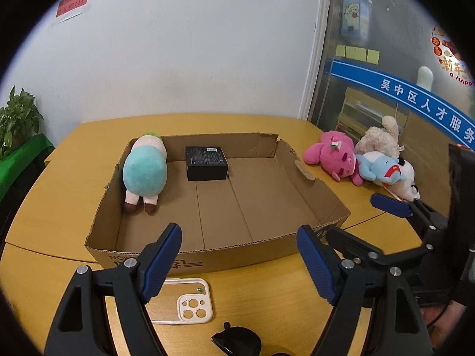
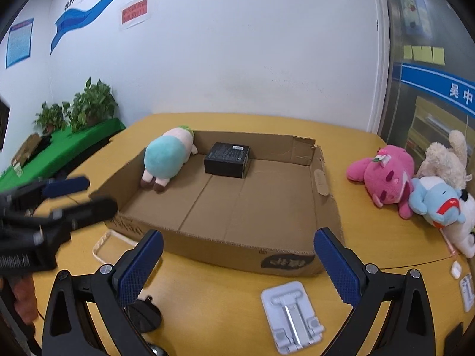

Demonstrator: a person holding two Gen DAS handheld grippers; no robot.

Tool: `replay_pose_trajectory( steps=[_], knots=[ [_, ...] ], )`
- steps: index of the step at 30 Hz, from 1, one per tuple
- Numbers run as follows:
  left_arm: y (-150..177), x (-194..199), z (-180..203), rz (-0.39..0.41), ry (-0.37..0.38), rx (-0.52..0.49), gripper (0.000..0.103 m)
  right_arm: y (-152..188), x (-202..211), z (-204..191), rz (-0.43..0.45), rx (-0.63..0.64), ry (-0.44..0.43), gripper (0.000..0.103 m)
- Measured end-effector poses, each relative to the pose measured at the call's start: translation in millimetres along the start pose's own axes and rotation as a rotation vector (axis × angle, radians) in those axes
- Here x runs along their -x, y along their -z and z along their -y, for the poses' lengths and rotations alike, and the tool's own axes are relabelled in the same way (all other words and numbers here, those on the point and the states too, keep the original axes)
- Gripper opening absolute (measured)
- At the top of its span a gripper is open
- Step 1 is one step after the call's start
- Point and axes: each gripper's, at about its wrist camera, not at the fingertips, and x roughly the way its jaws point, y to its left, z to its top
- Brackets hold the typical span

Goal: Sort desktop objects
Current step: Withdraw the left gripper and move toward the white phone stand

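Note:
An open cardboard tray (image 1: pixel 308 175) (image 2: pixel 322 184) sits mid-table. Inside it lie a teal and pink plush (image 1: pixel 145 169) (image 2: pixel 166 155) at the left and a black box (image 1: pixel 206 162) (image 2: pixel 228 159) at the back. My left gripper (image 1: pixel 239 259) is open and empty above the tray's near wall, with a white phone case (image 1: pixel 190 305) under it. My right gripper (image 2: pixel 237 267) is open and empty before the tray, above a white phone stand (image 2: pixel 291 311). Each gripper shows in the other's view, the right (image 1: pixel 371 222) and the left (image 2: pixel 86 195).
A pink plush (image 1: pixel 335 152) (image 2: pixel 386 175), a blue and white plush (image 1: pixel 386 170) (image 2: pixel 439 204) and a beige plush (image 1: pixel 380 136) (image 2: pixel 445 160) lie right of the tray. A black object (image 1: pixel 237 339) (image 2: pixel 145 314) lies at the near edge. Small white items (image 2: pixel 455 267) lie far right. Potted plants (image 2: pixel 86 106) stand left.

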Motion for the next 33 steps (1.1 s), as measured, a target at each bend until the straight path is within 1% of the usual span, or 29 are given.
replay_pose_trajectory(
  steps=[3,6,12,18,22,28,30,33],
  knots=[
    [0,8,3,0.022,-0.006,-0.027,0.080,-4,-5,-2,0.006,0.020,-0.010,0.103],
    [-1,11,4,0.031,0.005,-0.041,0.080,-4,-7,-1,-0.001,0.020,-0.024,0.103],
    [1,6,-2,0.021,0.007,-0.014,0.080,11,-7,6,-0.035,0.013,-0.040,0.103],
    [4,-2,0,0.012,0.023,0.008,0.080,24,2,12,-0.049,0.015,-0.064,0.103],
    [6,-6,-3,-0.005,0.027,0.035,0.080,30,11,15,-0.034,0.031,-0.078,0.103],
    [17,-4,-6,-0.027,0.039,0.022,0.080,37,17,26,-0.043,0.014,-0.092,0.103],
    [19,-2,-9,-0.028,0.035,0.032,0.080,37,24,28,-0.023,0.018,-0.089,0.103],
    [19,5,-15,-0.008,0.024,0.052,0.080,39,34,31,0.006,0.050,-0.082,0.103]
  ],
)
